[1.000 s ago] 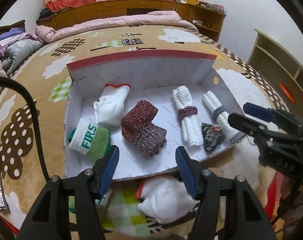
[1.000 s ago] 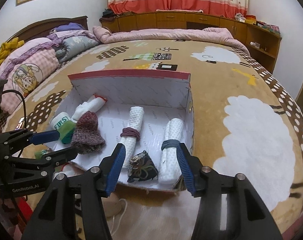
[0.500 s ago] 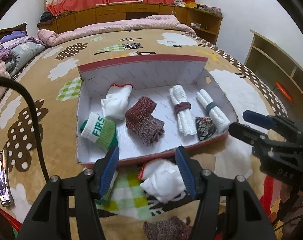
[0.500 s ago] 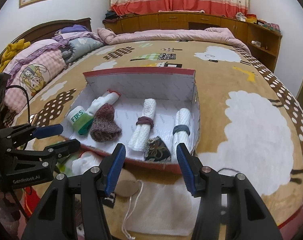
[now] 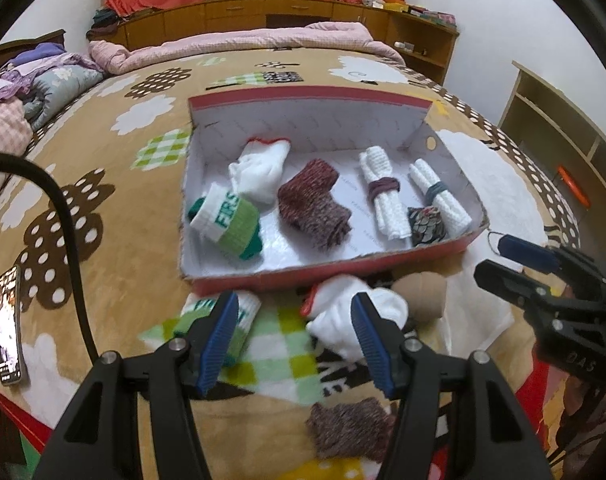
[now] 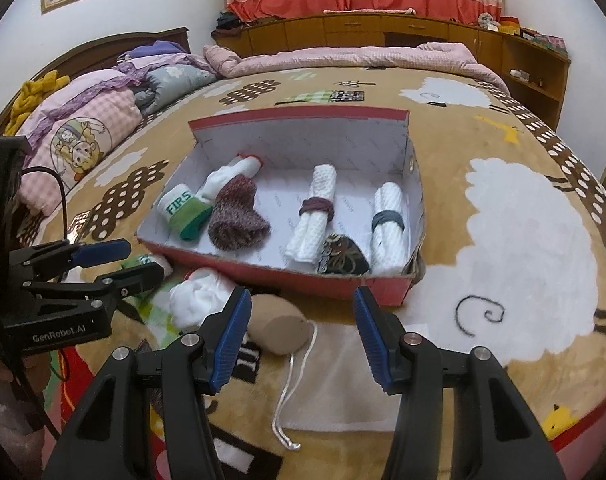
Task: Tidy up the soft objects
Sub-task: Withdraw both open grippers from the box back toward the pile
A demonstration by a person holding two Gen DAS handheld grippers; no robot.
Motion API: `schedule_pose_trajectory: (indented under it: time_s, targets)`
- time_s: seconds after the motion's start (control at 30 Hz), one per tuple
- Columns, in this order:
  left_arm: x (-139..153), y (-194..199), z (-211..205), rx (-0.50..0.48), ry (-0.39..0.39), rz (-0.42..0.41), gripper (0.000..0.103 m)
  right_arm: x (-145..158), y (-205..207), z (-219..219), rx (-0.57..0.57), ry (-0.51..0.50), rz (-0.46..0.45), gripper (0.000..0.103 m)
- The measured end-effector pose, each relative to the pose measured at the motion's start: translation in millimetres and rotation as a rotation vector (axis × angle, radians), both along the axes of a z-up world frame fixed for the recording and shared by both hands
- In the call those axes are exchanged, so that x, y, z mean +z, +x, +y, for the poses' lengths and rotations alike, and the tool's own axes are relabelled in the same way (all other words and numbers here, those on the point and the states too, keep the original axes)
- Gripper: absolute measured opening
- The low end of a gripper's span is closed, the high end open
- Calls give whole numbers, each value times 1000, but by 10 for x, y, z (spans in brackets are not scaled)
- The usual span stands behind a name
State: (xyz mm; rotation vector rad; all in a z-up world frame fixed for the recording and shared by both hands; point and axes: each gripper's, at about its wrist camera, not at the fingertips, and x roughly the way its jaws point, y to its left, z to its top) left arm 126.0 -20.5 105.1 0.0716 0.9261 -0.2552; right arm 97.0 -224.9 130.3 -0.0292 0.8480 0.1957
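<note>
Bed (image 5: pixel 103 216) with cartoon blanket; red shoebox (image 5: pixel 383 268) at 12 o'clock holds rolled socks. Left tongs (image 5: pixel 295 336), right tongs (image 6: pixel 301 338): half-open, empty.

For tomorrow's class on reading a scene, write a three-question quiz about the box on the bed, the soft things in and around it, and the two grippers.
1. True or false: the white rolled towels lie inside the red box.
2. Which lies outside the box, on the blanket in front of it?
A. the sock marked FIRS
B. the white sock with a red cuff
C. the dark patterned pouch
3. Fill in: the left gripper and the right gripper both hold ______.

Key: 1 true. 2 B. 3 nothing; both sets of jaws stand open and empty.
</note>
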Motion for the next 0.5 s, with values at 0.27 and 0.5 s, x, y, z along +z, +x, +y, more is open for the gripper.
schedule_pose_trajectory:
  time_s: [0.27,0.5]
  targets:
    - [-113,-95,221,41,9,24,62,-109,-69,46,10,26,37,54]
    - [-243,-88,397,73,15,43,62,-155,-115,58,7,32,50,54]
